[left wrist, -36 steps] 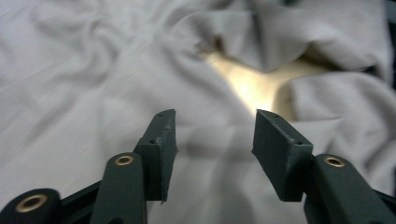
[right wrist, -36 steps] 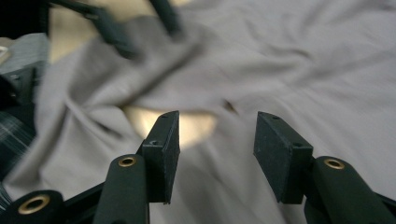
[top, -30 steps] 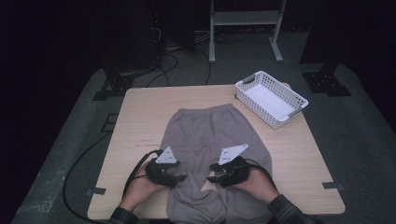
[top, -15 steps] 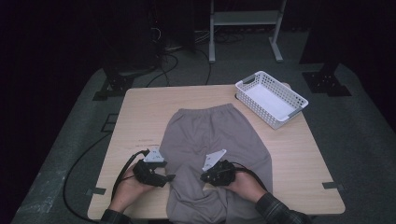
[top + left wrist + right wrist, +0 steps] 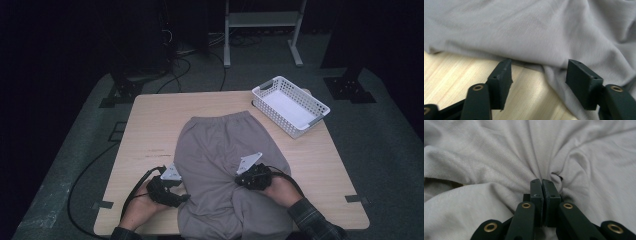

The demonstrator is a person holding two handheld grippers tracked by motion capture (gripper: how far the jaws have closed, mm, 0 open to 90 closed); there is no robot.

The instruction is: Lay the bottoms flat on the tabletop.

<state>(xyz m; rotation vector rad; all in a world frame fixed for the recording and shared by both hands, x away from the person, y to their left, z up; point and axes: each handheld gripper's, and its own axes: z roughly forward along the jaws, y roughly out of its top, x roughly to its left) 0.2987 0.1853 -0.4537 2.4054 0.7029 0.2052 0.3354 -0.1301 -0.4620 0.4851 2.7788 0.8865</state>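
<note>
A grey garment (image 5: 227,150) with an elastic waistband lies flat on the wooden table (image 5: 150,125), waistband at the far side, its near end hanging over the table's front edge. My left gripper (image 5: 183,198) rests on the wood at the cloth's left edge. In the left gripper view its jaws (image 5: 540,66) stand open, the hem of the garment (image 5: 536,30) just ahead of the tips. My right gripper (image 5: 240,181) lies on the garment's right half. In the right gripper view it (image 5: 542,182) is shut, pinching a fold of the garment (image 5: 499,157), and wrinkles fan out from the tips.
A white plastic basket (image 5: 300,131) stands at the table's far right corner. A black cable (image 5: 85,175) runs from the left gripper off the table's left side to the floor. A metal stand (image 5: 260,20) is behind the table. Bare wood lies left of the garment.
The right hand slid left and nearer, then came back to the right, and the cloth now puckers at its tips. The left hand has shifted a little left and nearer.
</note>
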